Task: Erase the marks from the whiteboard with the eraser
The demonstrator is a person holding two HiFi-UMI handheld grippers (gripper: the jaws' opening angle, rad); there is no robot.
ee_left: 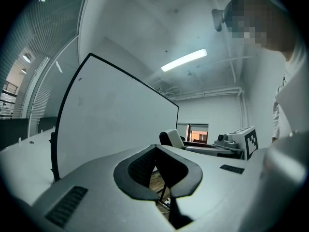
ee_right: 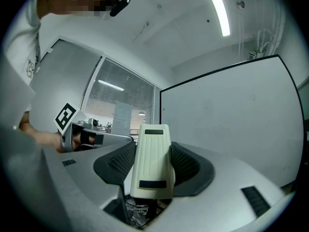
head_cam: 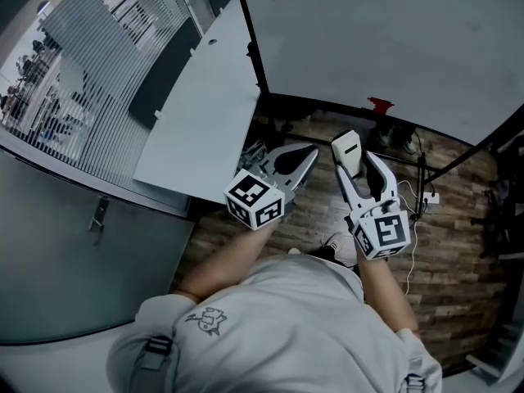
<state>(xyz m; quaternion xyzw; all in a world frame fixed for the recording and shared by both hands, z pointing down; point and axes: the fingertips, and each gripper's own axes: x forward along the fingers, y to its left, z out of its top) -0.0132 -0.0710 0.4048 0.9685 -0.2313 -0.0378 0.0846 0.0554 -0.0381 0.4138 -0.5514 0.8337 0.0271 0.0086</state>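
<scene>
The whiteboard stands ahead of me, grey-white with a black frame. It also fills the left gripper view and the right gripper view; I make out only faint specks on it. My right gripper is shut on the cream eraser, held upright between the black pads, with the eraser sticking out past them. My left gripper is shut with nothing in it, its pads meeting at the tip. Both grippers hang over the floor, short of the board.
A white table runs along the left, ending beside the whiteboard's edge. Behind it is a glass wall with blinds. Below is a wooden floor with cables, a red object at the board's foot and the board's black stand legs.
</scene>
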